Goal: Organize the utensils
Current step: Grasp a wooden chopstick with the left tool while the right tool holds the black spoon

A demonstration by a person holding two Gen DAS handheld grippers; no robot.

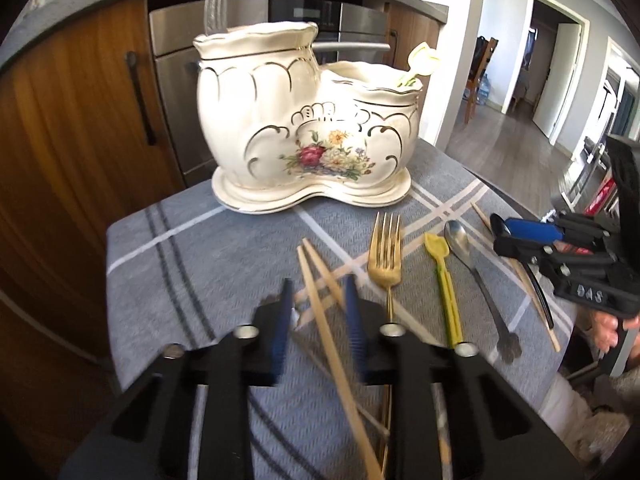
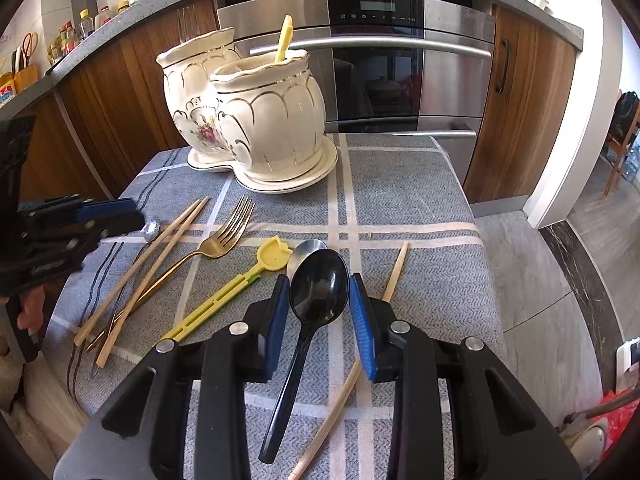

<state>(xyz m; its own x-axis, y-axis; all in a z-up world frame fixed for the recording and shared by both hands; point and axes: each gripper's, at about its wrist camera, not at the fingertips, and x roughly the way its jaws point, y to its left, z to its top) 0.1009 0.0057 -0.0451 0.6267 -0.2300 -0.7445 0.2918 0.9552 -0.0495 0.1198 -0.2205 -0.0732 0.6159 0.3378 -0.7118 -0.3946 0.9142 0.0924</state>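
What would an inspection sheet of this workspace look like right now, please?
Surface: grey checked cloth, lying flat.
Job's things: ceramic holder at the back, with a silver fork in its taller pot and a yellow handle in the lower one. Loose on the cloth are a pair of chopsticks, a gold fork, a yellow utensil, a silver spoon and a single chopstick.
Clutter: nothing seen.
Grippers: left gripper open, straddling the pair of chopsticks; right gripper shut on the bowl of a black spoon.
Cables: nothing seen.
Surroundings: steel oven and wooden cabinets behind; jars on the counter.
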